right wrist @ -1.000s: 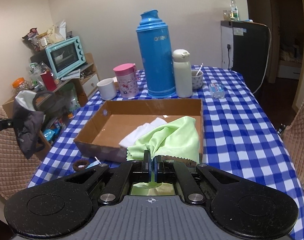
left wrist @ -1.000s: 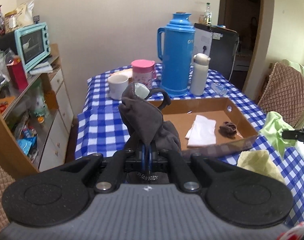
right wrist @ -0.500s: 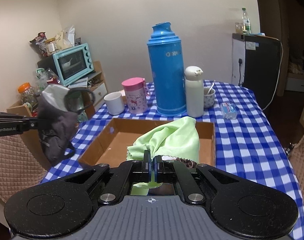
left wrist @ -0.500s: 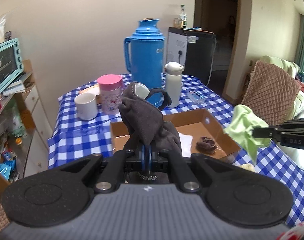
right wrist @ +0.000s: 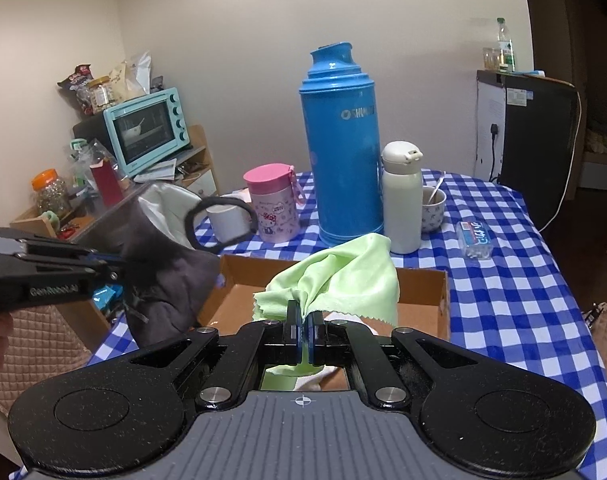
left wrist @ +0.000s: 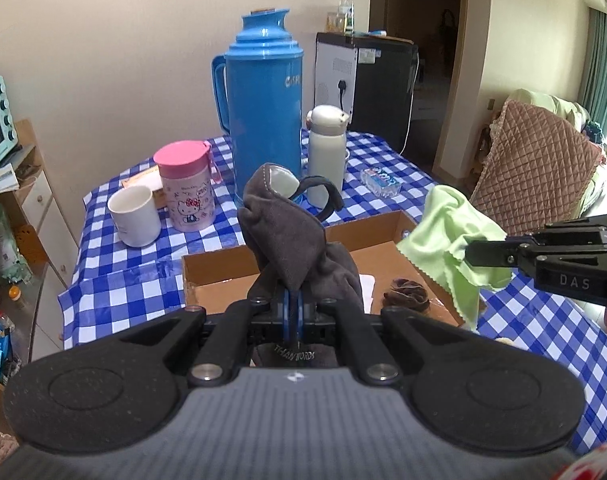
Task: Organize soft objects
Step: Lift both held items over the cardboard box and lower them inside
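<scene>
Both tongs are pinching cloth: the left tongs (left wrist: 293, 312) grip a dark grey fabric pouch (left wrist: 291, 248) (a loop strap sticks up from it), and the right tongs (right wrist: 304, 334) clamp a light green cloth (right wrist: 339, 280). Each piece hangs in the air over the open cardboard box (left wrist: 211, 272) on the blue-checked tabletop (left wrist: 115, 280). Inside the box lie a white cloth (left wrist: 368, 286) and a small brown bundle (left wrist: 407, 299). Behind the box stand a blue thermos (left wrist: 265, 104) and a pink-lidded cup (left wrist: 185, 186).
</scene>
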`<control>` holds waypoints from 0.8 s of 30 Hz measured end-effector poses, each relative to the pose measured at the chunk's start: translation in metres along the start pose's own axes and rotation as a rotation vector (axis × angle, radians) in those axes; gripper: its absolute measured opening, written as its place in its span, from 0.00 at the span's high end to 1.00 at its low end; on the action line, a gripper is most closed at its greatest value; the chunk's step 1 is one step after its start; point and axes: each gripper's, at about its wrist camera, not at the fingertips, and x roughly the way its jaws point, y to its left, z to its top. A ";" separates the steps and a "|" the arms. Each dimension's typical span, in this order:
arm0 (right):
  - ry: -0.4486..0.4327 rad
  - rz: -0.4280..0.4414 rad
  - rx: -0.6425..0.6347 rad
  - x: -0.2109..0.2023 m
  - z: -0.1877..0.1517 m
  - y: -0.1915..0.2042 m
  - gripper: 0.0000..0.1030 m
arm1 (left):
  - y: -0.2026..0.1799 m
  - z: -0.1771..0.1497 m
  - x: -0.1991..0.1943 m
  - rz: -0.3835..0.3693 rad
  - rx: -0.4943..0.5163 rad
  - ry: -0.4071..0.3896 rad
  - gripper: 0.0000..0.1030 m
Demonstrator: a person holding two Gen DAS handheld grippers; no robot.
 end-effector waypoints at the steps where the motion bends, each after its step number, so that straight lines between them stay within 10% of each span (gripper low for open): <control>1: 0.002 0.000 0.003 0.005 0.001 -0.001 0.97 | 0.001 0.001 0.005 0.000 -0.004 0.006 0.97; 17: 0.054 -0.002 0.043 0.058 0.003 -0.018 0.97 | 0.020 0.001 0.075 0.008 -0.055 0.140 0.94; 24: 0.077 -0.012 0.065 0.071 0.000 -0.028 0.97 | 0.027 -0.005 0.102 0.021 -0.079 0.199 0.63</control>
